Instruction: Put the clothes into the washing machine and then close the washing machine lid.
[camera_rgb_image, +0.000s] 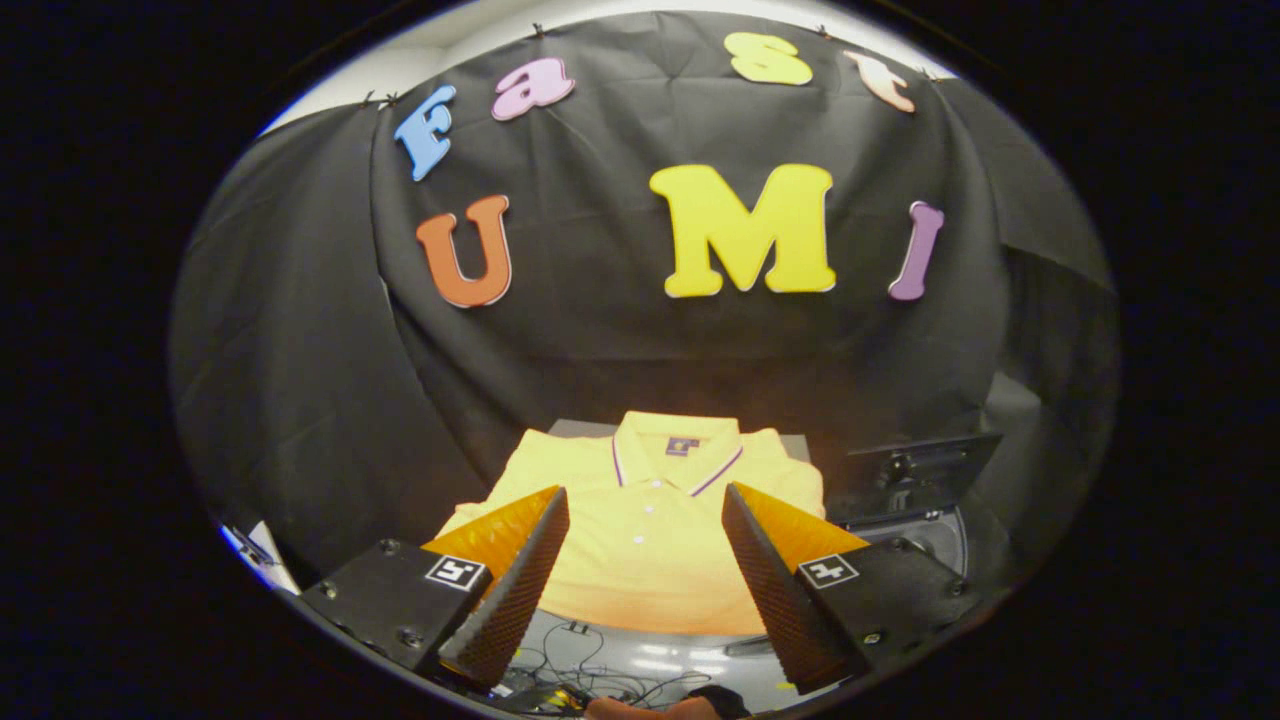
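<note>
Hovering open claw (645, 520) above folded yellow shirt (650, 560).

Gripper (645, 505): fingers spread wide, holding nothing. Folded yellow polo shirt (650, 540): flat on grey surface (790, 443), between and beyond fingers, collar at far end. Washing machine (915, 500): dark, lid raised, beside shirt past right finger.

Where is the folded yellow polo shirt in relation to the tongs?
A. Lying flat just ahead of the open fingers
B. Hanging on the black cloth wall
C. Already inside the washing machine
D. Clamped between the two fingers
A: the yellow polo shirt lies folded flat, collar away, just ahead of the tongs, whose fingers stand wide apart and touch nothing.
</note>
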